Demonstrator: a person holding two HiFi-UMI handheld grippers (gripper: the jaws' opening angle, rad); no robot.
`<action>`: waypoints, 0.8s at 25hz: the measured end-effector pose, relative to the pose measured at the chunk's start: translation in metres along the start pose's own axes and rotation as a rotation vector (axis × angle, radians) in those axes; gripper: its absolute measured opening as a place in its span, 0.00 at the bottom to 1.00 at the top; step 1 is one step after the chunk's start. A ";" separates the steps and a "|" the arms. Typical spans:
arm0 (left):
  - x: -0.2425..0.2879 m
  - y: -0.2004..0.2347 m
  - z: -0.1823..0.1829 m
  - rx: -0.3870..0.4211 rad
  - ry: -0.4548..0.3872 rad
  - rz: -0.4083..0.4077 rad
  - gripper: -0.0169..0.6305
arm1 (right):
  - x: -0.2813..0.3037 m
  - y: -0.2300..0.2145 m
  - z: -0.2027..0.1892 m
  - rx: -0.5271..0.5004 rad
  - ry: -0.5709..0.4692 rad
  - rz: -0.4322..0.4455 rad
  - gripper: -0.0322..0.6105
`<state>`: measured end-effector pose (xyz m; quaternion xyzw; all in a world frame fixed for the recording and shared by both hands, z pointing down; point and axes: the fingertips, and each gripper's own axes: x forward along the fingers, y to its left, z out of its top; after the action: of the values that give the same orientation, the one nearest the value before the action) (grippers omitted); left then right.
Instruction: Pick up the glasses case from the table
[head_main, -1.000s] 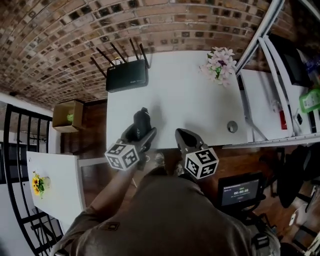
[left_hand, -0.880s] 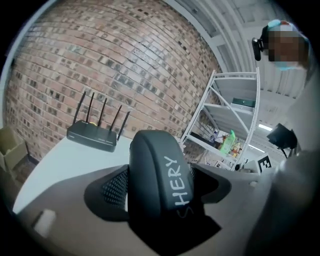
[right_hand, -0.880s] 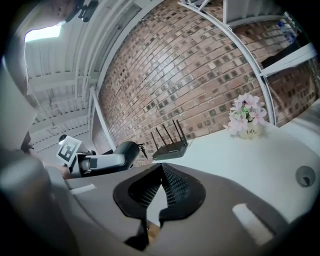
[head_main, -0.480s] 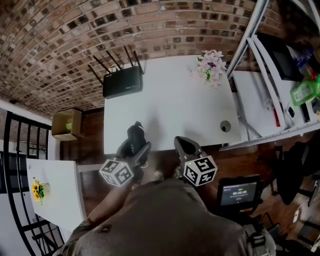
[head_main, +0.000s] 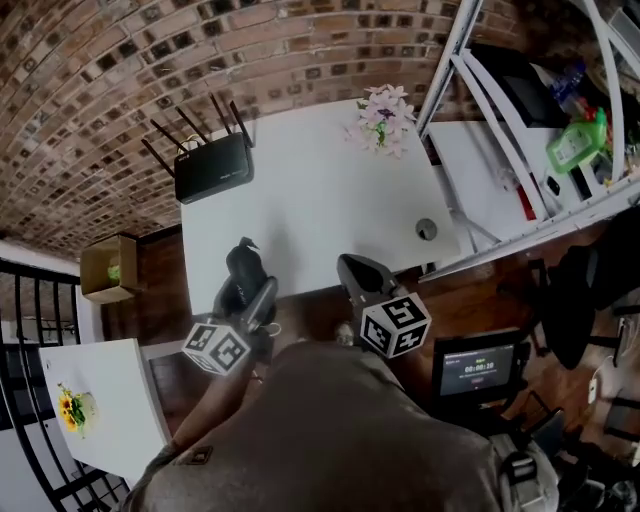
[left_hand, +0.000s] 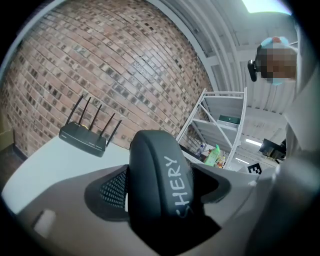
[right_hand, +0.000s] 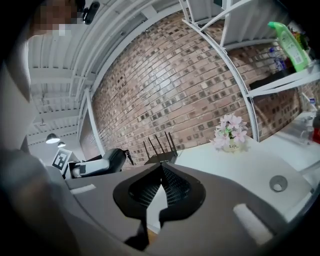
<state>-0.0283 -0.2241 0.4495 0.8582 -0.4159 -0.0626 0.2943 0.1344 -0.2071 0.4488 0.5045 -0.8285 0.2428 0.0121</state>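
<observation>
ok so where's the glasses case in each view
Head view: glasses case at the near-left edge of the table, in the left gripper.
Left gripper view: centre, clamped between the jaws.
Right gripper view: left of middle.
Shared landmark: the black router.

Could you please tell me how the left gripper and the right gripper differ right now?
The left gripper is clamped on the dark glasses case; the right gripper has its jaws closed together on nothing. The left gripper sits by the table's left front corner, the right gripper nearer the front edge's middle. Both point toward the brick wall.
</observation>
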 end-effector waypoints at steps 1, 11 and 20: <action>0.000 0.000 -0.001 -0.001 0.001 -0.004 0.62 | -0.001 0.001 -0.002 -0.003 0.003 -0.003 0.07; -0.008 -0.002 -0.006 -0.005 0.011 -0.030 0.62 | 0.000 0.013 -0.008 -0.033 0.020 -0.001 0.06; -0.013 -0.001 -0.007 -0.009 0.018 -0.050 0.62 | 0.003 0.022 -0.009 -0.048 0.022 -0.012 0.06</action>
<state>-0.0333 -0.2108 0.4530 0.8676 -0.3913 -0.0639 0.3002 0.1122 -0.1971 0.4491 0.5063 -0.8309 0.2284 0.0348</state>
